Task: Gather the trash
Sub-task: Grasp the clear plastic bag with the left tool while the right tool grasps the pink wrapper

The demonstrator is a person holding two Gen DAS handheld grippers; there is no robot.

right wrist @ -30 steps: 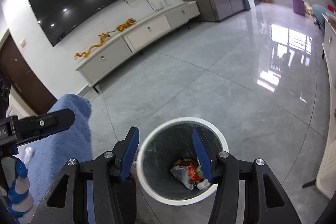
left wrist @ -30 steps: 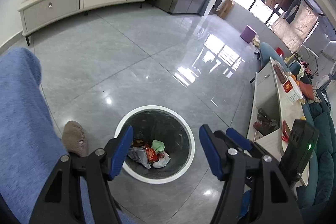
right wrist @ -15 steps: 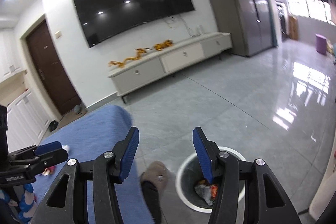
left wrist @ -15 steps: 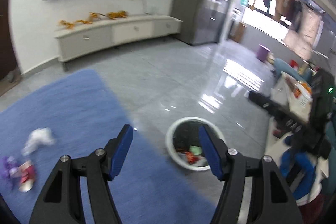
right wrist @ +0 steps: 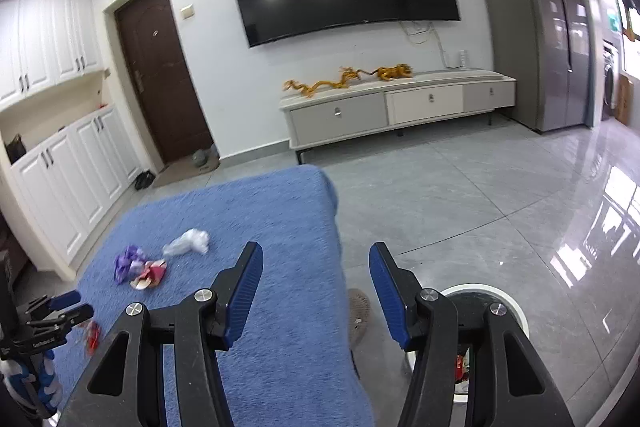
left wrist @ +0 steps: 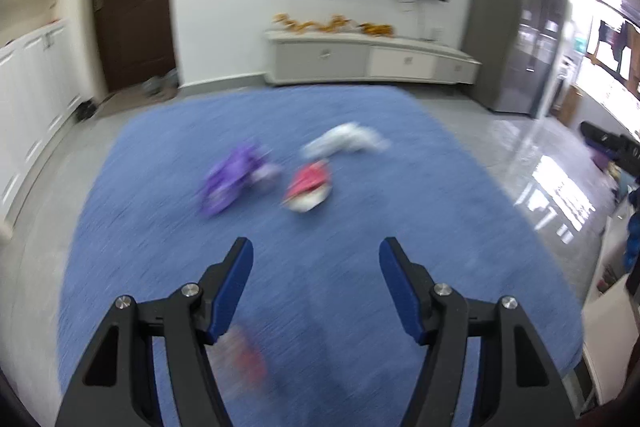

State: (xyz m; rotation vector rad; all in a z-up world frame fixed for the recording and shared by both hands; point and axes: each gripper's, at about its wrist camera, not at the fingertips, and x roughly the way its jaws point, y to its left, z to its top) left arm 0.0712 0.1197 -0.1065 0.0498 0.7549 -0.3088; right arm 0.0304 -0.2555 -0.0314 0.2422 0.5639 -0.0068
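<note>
Purple, red and white trash [left wrist: 308, 183] lies on the rug ahead of the spread, empty left gripper [left wrist: 316, 259]

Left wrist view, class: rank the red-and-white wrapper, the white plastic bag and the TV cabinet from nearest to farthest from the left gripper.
Counting out from the left gripper:
1. Red-and-white wrapper, on the blue rug just ahead of the open jaws.
2. White plastic bag, farther up the rug, slightly right.
3. TV cabinet, against the far wall beyond the rug.
</note>
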